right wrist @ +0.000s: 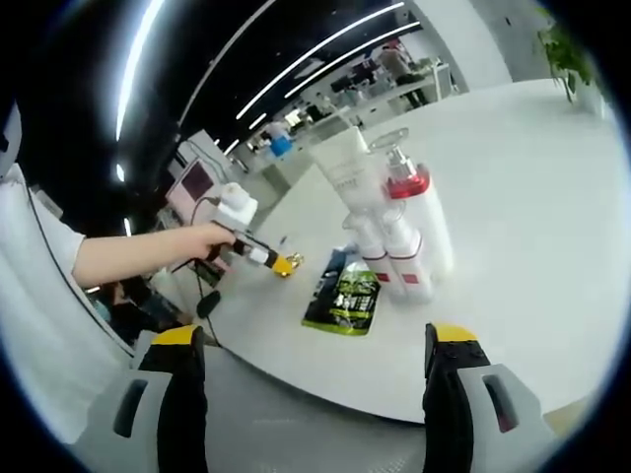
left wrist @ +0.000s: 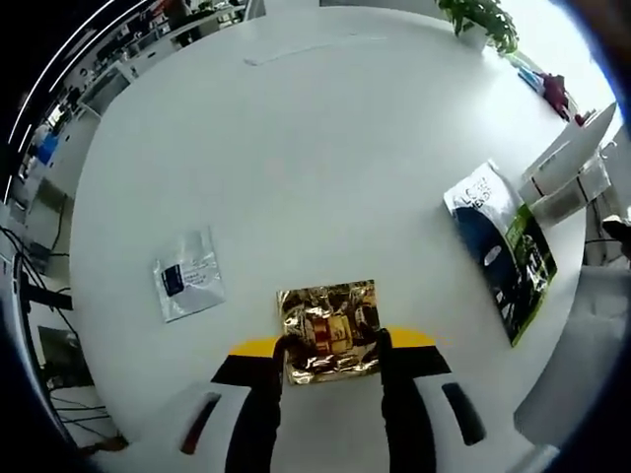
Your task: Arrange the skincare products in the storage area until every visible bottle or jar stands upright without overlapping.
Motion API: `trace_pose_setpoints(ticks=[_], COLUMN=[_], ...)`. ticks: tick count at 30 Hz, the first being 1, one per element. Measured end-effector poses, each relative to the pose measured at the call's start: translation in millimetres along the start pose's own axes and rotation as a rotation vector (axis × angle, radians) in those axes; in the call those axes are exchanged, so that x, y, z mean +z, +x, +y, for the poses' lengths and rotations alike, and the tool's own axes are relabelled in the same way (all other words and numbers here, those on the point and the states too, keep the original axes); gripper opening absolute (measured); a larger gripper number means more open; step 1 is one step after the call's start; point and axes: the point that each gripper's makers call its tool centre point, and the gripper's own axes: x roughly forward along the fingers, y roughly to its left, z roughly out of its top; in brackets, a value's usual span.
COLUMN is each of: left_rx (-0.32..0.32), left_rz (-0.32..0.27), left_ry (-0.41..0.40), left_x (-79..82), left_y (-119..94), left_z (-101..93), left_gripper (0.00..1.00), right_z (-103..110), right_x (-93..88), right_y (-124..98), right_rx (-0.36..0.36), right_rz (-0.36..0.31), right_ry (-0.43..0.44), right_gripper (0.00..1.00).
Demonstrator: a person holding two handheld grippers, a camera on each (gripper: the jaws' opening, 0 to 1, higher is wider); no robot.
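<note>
the left hand-held gripper (left wrist: 332, 347) has its two black jaws closed in on a gold foil sachet (left wrist: 328, 330), pinching it at its near edge just above the white tabletop (left wrist: 296, 177); whether the sachet hangs free or rests on the surface i cannot tell. a clear sample packet with a dark label (left wrist: 187, 275) lies flat to one side of it, well apart, and a dark blue and green pouch (left wrist: 503, 254) lies flat toward the far edge

in the right gripper view the right hand-held gripper (right wrist: 314, 360) stands wide open and holds nothing, hovering off the near edge of the tabletop (right wrist: 513, 187). ahead of it a cluster stands upright and packed close: a pump bottle with a red collar (right wrist: 414, 222), a tall white tube (right wrist: 347, 172) and a smaller white bottle (right wrist: 369, 246), with a green and black pouch (right wrist: 345, 296) lying flat at their foot. the person's left hand (right wrist: 202, 239) holds the left hand-held gripper (right wrist: 258, 253) out over the tabletop

the risks, as i judge them: the foil is thin and slippery and is gripped only at one edge, so it may slide out or fold. a sachet will hardly stand alone, and leaning it on the cluster could overlap a bottle. the bottles touch or nearly so, so a nudge from a jaw or from the sachet could topple the tall pump bottle and take its neighbours with it
</note>
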Motion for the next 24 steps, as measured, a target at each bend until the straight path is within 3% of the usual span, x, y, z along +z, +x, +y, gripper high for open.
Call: trace_pose_setpoints(ticks=[3,11,21,24], left_rx=[0.002,-0.009,-0.051,-0.092], left_rz=[-0.009,-0.038,-0.039,-0.067], left_ry=[0.011,0.137,0.447,0.535], left_x=[1.0,7.2,28.4,37.9], left_y=[1.3,-9.1,-35.1,-45.9], left_z=[1.3,-3.2,-10.9,-23.9], left_gripper=[0.43,0.43,0.43,0.43], right_z=[0.7,0.0,0.8,1.6], right_x=[0.0,0.9,0.4,0.2], right_y=[0.1,-0.2,-0.1,0.1], right_rx=[-0.001,-0.002,0.0,0.001], right_rz=[0.0,-0.005,-0.003,-0.002], right_ry=[-0.001,0.0,-0.004,-0.004], right_gripper=[0.92,0.92,0.92,0.92])
